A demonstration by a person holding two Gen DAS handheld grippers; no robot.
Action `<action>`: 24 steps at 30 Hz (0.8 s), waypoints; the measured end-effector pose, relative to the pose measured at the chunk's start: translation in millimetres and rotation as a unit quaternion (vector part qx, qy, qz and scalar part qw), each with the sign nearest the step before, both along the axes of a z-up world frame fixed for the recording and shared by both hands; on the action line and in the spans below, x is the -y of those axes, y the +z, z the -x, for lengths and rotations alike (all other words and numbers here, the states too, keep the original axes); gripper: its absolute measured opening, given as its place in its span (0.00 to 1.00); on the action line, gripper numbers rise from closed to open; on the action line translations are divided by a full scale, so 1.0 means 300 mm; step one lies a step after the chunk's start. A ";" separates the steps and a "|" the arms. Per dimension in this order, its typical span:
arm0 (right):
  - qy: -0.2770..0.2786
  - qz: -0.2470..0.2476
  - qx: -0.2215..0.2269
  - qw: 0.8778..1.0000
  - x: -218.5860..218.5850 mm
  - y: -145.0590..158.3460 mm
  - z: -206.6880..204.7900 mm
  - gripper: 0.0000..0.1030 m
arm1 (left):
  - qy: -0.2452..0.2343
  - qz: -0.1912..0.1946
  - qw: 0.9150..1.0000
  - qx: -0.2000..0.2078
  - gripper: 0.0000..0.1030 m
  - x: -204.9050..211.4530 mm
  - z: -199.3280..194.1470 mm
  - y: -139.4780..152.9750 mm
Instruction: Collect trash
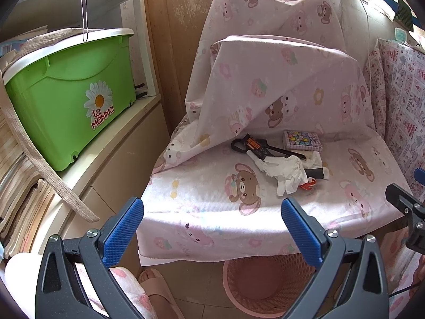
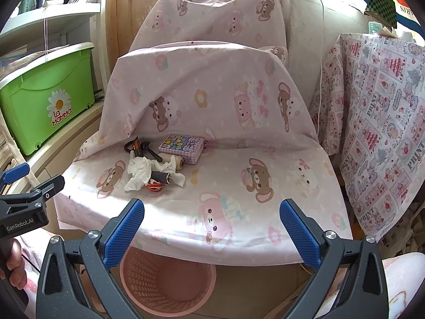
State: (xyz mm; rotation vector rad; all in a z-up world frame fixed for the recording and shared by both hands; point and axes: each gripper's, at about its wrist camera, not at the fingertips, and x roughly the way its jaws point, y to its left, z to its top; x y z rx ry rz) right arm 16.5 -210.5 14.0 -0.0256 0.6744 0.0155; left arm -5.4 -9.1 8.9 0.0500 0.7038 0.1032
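Both the left gripper (image 1: 212,228) and the right gripper (image 2: 212,230) are held with jaws spread wide and nothing between them. Ahead of the left jaws, toward their right finger, a crumpled tissue (image 1: 288,171) is seen on the pink sheet (image 1: 202,202), touching a black tool (image 1: 261,147), a dark roll (image 1: 316,173) and what may be an orange lid (image 1: 308,186). A pink basket (image 2: 167,281) is seen on the floor directly below the right jaws.

Pink bear-print sheet (image 2: 212,186), white crumpled tissue (image 2: 139,174), pink lattice basket (image 2: 138,279), green daisy-marked bin (image 1: 71,101), blue-padded claw (image 2: 212,228).
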 end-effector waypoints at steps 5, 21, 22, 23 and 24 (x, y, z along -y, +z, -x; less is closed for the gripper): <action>0.006 0.004 -0.016 1.000 0.003 -0.010 -0.008 1.00 | -0.009 0.013 0.999 -0.032 0.99 -0.002 -0.024 -0.035; 0.048 -0.040 -0.061 0.996 -0.012 -0.071 -0.075 0.72 | -0.055 0.097 0.990 -0.083 0.67 0.008 -0.185 -0.127; 0.047 -0.049 -0.060 0.996 -0.006 -0.073 -0.082 0.71 | -0.061 0.107 0.989 -0.086 0.62 0.014 -0.203 -0.132; 0.045 -0.056 -0.059 0.996 0.001 -0.074 -0.086 0.68 | -0.066 0.113 0.988 -0.088 0.53 0.020 -0.217 -0.139; 0.045 -0.062 -0.059 0.995 0.003 -0.075 -0.090 0.64 | -0.073 0.119 0.986 -0.089 0.45 0.028 -0.230 -0.145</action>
